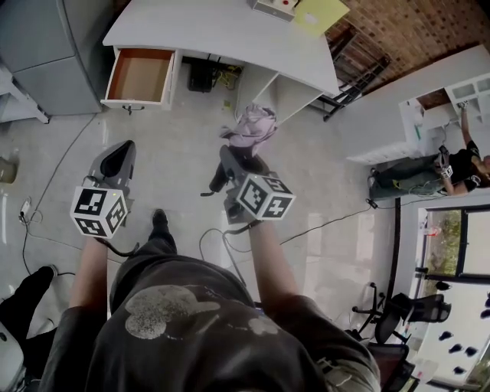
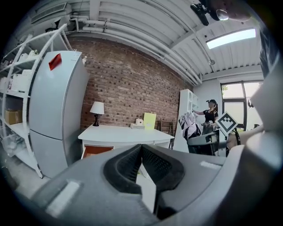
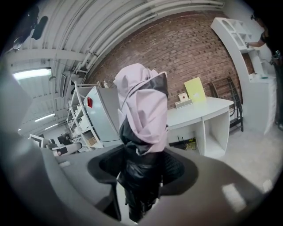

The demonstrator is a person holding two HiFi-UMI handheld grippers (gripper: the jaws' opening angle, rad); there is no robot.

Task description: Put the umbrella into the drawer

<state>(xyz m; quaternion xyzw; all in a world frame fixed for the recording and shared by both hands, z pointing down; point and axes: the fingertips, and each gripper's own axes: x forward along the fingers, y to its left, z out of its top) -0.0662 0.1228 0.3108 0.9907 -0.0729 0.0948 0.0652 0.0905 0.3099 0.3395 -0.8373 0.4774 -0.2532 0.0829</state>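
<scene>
We hold both arms out ahead of us, the left forearm (image 1: 86,276) and the right forearm (image 1: 273,268) roughly parallel and apart. Our left gripper (image 1: 116,159) points forward and slightly downward, its jaws meeting at the tips with nothing between them. Our right gripper (image 1: 234,164) points forward too, tipped a little lower, its jaws clamped on the dark lower part of the umbrella (image 3: 142,110).

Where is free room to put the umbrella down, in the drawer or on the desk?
The open drawer has a bare brown bottom between white walls. The desk top is bare in its middle; a lamp takes its back left corner, a box and a yellow sheet its right end.
</scene>
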